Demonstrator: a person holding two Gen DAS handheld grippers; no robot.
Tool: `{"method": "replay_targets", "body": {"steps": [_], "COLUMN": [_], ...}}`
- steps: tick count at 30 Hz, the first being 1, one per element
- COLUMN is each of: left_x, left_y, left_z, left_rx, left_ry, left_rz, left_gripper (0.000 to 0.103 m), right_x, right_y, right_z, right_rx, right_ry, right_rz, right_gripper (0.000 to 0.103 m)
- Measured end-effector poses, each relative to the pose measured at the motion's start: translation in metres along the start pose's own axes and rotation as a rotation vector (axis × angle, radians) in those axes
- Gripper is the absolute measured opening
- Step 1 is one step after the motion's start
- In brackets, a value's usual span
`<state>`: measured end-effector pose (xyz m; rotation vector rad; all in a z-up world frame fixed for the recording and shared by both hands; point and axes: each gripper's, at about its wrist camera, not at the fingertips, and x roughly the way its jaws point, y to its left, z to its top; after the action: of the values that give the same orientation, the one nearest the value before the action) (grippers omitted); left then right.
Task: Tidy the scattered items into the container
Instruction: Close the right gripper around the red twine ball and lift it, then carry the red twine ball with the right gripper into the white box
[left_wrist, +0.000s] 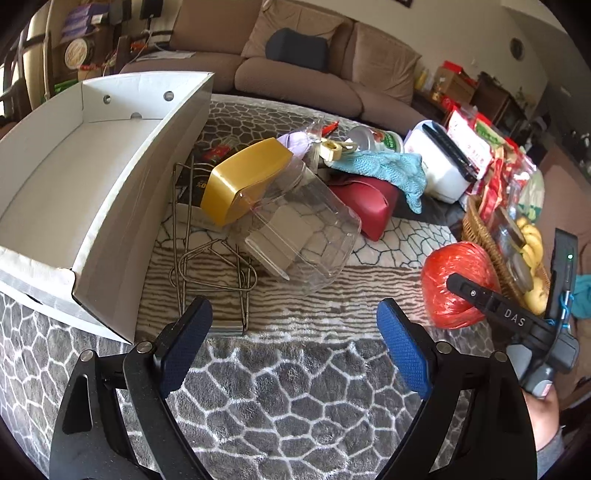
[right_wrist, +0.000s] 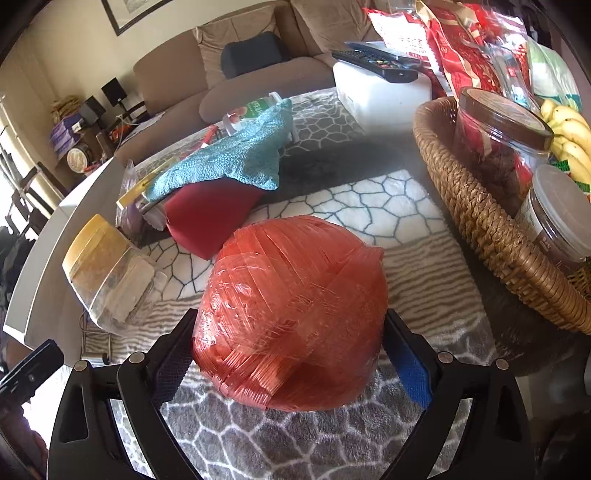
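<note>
Glass forms the surface, with a grey honeycomb-patterned rug showing through it (a brown sofa stands behind). On the surface, the right gripper has its jaws clamped on a red twine ball. The left gripper hangs with jaws spread wide, near the white box, a clear jar lying beyond it.

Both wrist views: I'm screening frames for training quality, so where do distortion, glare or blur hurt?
Left wrist view: fisheye bends the white box wall into a curve; the clear jar shows bright reflections. Right wrist view: the red ball between the right gripper fingers has glossy highlights; the wicker basket stretches at the edge; corners go black.
</note>
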<state>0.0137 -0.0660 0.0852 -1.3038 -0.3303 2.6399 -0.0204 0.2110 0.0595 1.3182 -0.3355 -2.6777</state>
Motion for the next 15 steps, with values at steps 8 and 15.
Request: {"method": "replay_targets", "body": {"steps": [8, 15], "left_x": [-0.022, -0.044], "left_y": [-0.021, -0.060], "left_z": [-0.011, -0.025], "left_rx": [0.098, 0.253], "left_ry": [-0.007, -0.013], "left_rz": [-0.037, -0.121], "left_gripper": [0.090, 0.090], "right_x": [-0.038, -0.072], "right_y": [0.015, 0.042], "right_z": [-0.006, -0.006], "right_rx": [0.013, 0.065], "right_ry": [-0.041, -0.022], "right_rz": [0.096, 0.267], "right_gripper": [0.096, 0.096]}}
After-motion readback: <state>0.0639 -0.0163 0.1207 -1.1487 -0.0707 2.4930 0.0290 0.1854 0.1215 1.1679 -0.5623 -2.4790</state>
